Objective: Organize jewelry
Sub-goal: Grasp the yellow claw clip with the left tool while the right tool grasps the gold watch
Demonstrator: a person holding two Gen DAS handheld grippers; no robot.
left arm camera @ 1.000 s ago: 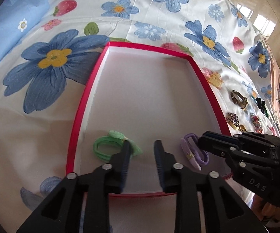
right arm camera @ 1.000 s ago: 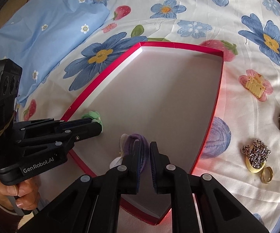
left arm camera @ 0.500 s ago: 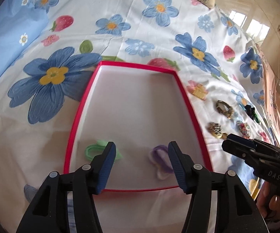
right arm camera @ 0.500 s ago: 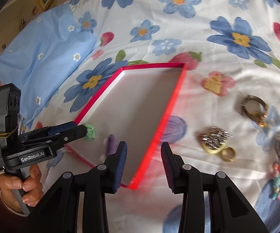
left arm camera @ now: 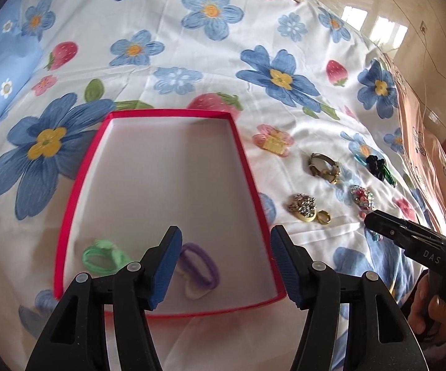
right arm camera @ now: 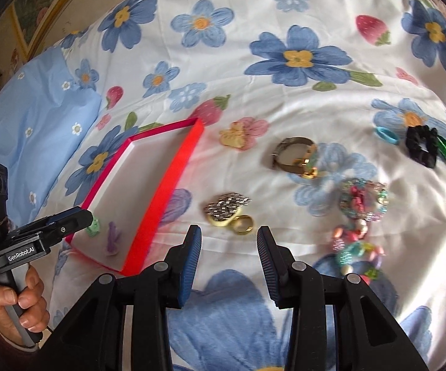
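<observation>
Both grippers, left (left arm camera: 224, 266) and right (right arm camera: 226, 256), are standing apart, empty; hair ties (left arm camera: 199, 262) are lying inside red box (left arm camera: 241, 154).

Each hand-held gripper is black plastic with ribbed blue pads (left arm camera: 165, 270) and silver screws (right arm camera: 160, 266). White "GenRobot.AI" lettering (right arm camera: 20, 253) marks the left hand-held gripper (left arm camera: 225, 262); "DAS" marks the right hand-held gripper (right arm camera: 228, 262).

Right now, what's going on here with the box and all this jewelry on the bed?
A person holds a gripper in each hand over a floral bedspread. The red box holds a green hair tie and a purple hair tie. Both the left gripper and the right gripper are open and empty. The right one points at a gold ring beside a rhinestone brooch; a watch, beaded bracelets and a black scrunchie lie outside.
</observation>
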